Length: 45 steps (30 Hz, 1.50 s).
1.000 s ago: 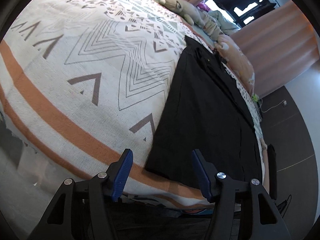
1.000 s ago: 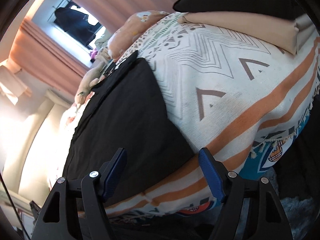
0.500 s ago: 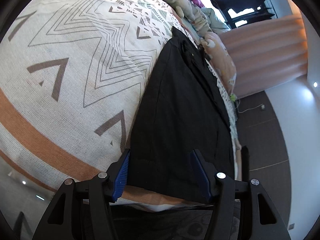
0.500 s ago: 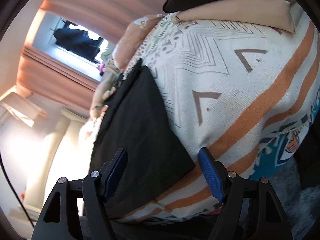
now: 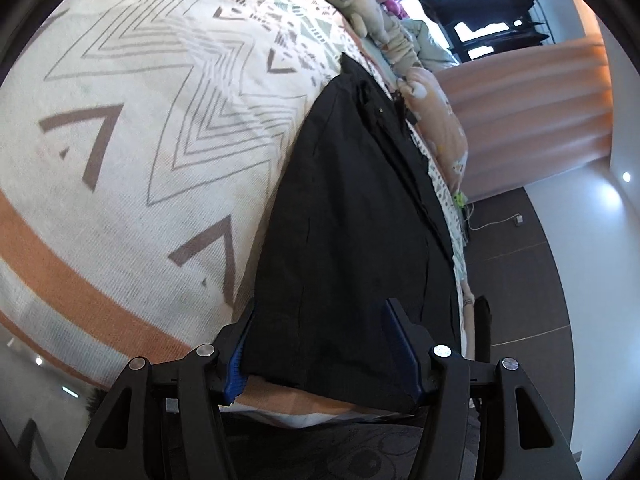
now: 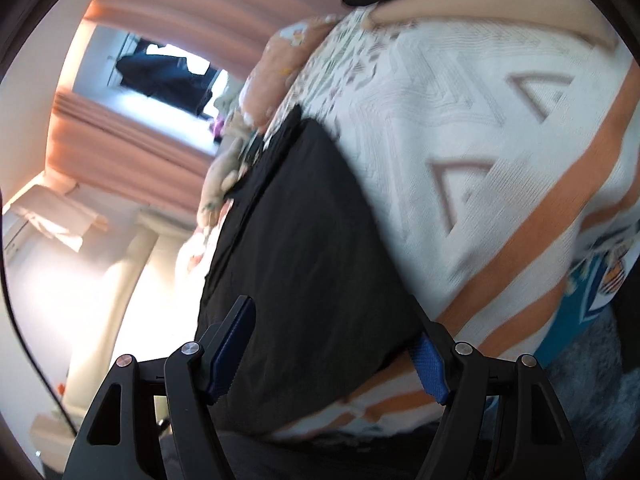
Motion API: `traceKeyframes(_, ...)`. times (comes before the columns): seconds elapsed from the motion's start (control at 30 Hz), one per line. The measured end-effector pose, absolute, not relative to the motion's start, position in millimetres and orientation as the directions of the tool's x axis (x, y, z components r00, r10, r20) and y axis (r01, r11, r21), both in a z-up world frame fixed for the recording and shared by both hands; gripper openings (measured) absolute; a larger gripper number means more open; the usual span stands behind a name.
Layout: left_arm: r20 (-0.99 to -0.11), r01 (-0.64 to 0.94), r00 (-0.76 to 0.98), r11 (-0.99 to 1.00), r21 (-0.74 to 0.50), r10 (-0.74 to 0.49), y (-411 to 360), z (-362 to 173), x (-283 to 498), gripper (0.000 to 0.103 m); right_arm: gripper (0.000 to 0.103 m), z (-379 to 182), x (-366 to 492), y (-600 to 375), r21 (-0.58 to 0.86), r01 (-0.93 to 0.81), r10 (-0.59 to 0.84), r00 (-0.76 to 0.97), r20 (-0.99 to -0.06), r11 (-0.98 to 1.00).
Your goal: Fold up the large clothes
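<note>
- Blanket (image 5: 120, 168) on the bed, patterned, under everything.
- Black garment (image 5: 352, 240) flat on top, long and narrow, near hem at the bed's edge.
- Left tool (image 5: 320, 354) wide open, straddling the hem's left corner, gripping nothing.
- Right tool (image 6: 332, 354) wide open around the right corner, likewise empty.
- Probably soft, light, floppy; best pinched at both hem corners.

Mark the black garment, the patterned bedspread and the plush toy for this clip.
black garment (image 5: 352, 240), left wrist view, middle of the flat panel.
patterned bedspread (image 5: 132, 120), left wrist view, bare zigzag area left of the garment.
plush toy (image 5: 360, 4), left wrist view, its body at the bed's far end.
</note>
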<state>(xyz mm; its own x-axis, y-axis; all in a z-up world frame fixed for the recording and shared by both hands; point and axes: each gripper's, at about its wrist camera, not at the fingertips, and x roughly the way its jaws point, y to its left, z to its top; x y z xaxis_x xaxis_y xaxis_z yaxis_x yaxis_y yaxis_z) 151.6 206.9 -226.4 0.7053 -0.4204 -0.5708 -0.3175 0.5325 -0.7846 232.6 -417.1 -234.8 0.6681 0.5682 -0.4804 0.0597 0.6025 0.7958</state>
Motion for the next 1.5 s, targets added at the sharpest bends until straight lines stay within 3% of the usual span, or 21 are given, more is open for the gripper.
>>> traceKeyframes(0.07, -0.571, -0.328, 0.705, 0.521, -0.788, -0.421, 208.4, -229.0, 150.2, 0.053, 0.072, -237.7, 232.6, -408.0, 0.799, 0.046, 0.590, 0.649, -0.480, 0.599)
traceKeyframes(0.3, -0.576, -0.349, 0.708, 0.506, -0.789, -0.408, 210.4, -231.0, 149.1, 0.050, 0.054, -237.9, 245.6, -404.7, 0.788, 0.096, 0.541, 0.676, -0.500, 0.608)
traceKeyframes(0.43, -0.616, -0.389, 0.686, 0.522, -0.759, -0.386, 208.3, -233.4, 159.5, 0.035, 0.043, -236.8, 254.4, -402.9, 0.761, 0.138, 0.498, 0.680, -0.539, 0.634)
traceKeyframes(0.5, -0.622, -0.394, 0.676, 0.519, -0.759, -0.395, 208.9, -235.3, 161.9, 0.028, 0.027, -238.3, 259.5, -400.9, 0.749, 0.166, 0.481, 0.674, -0.561, 0.641)
traceKeyframes(0.53, -0.632, -0.408, 0.669, 0.517, -0.752, -0.391, 210.1, -237.3, 162.1, 0.014, 0.020, -239.1, 261.7, -400.0, 0.743, 0.181, 0.473, 0.670, -0.573, 0.644)
traceKeyframes(0.57, -0.641, -0.423, 0.662, 0.512, -0.748, -0.389, 211.0, -239.9, 162.7, 0.010, 0.007, -239.5, 263.5, -399.7, 0.739, 0.189, 0.470, 0.665, -0.580, 0.647)
traceKeyframes(0.7, -0.617, -0.419, 0.696, 0.490, -0.764, -0.366, 215.6, -234.2, 156.2, 0.005, 0.005, -229.5, 259.3, -403.0, 0.739, 0.193, 0.450, 0.686, -0.572, 0.646)
traceKeyframes(1.5, -0.451, -0.294, 0.849, 0.465, -0.835, -0.274, 211.7, -147.3, 60.3, 0.004, 0.004, -102.1, 193.7, -392.8, 0.762, -0.096, 0.553, 0.746, -0.372, 0.641)
